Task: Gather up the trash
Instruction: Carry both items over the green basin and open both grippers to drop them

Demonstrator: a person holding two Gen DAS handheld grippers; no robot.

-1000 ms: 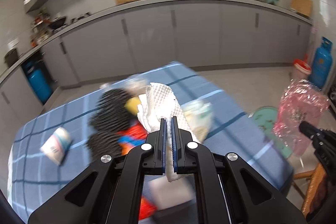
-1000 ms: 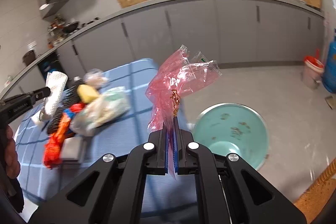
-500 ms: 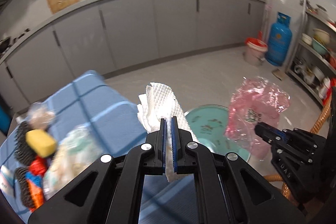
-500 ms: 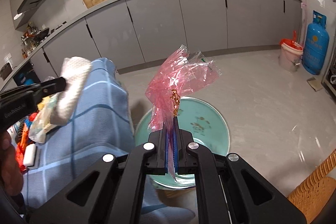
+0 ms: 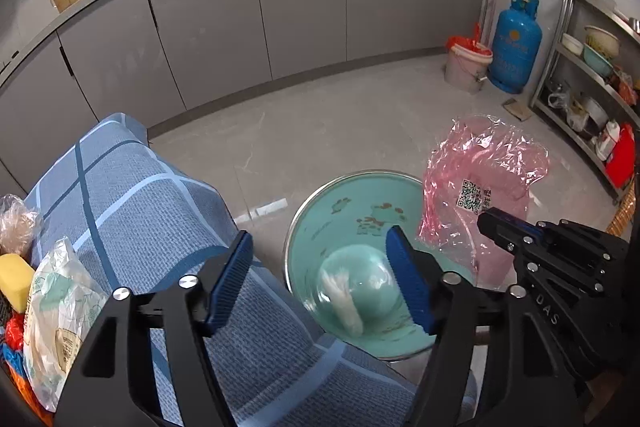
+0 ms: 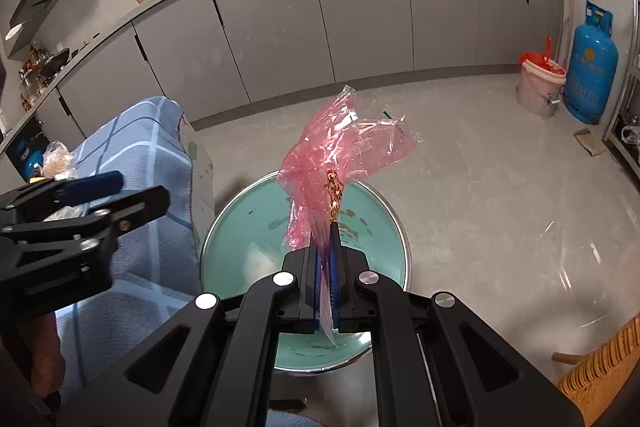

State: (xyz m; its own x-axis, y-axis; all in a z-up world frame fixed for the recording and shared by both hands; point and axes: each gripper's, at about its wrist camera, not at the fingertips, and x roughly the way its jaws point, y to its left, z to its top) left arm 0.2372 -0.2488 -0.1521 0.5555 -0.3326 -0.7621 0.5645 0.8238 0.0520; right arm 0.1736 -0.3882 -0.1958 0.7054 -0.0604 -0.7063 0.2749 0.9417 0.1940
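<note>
My left gripper hangs over a teal basin on the floor. Its jaws are opening, with nothing pressed between the blue pads. A white paper towel, blurred, is below them inside the basin. My right gripper is shut on a crumpled pink plastic bag, held above the basin. In the left wrist view that pink bag stands up from the right gripper at the right. In the right wrist view the left gripper shows at the left.
A table under a blue checked cloth is at the left, bearing a white-green bag, a yellow sponge and a clear bag. A blue gas cylinder, a bucket, a metal rack and a wicker chair stand around.
Both grippers swung from over the table to above the basin. The left gripper opened and let go of the paper towel, which dropped into the basin. The right stays shut on the pink bag.
</note>
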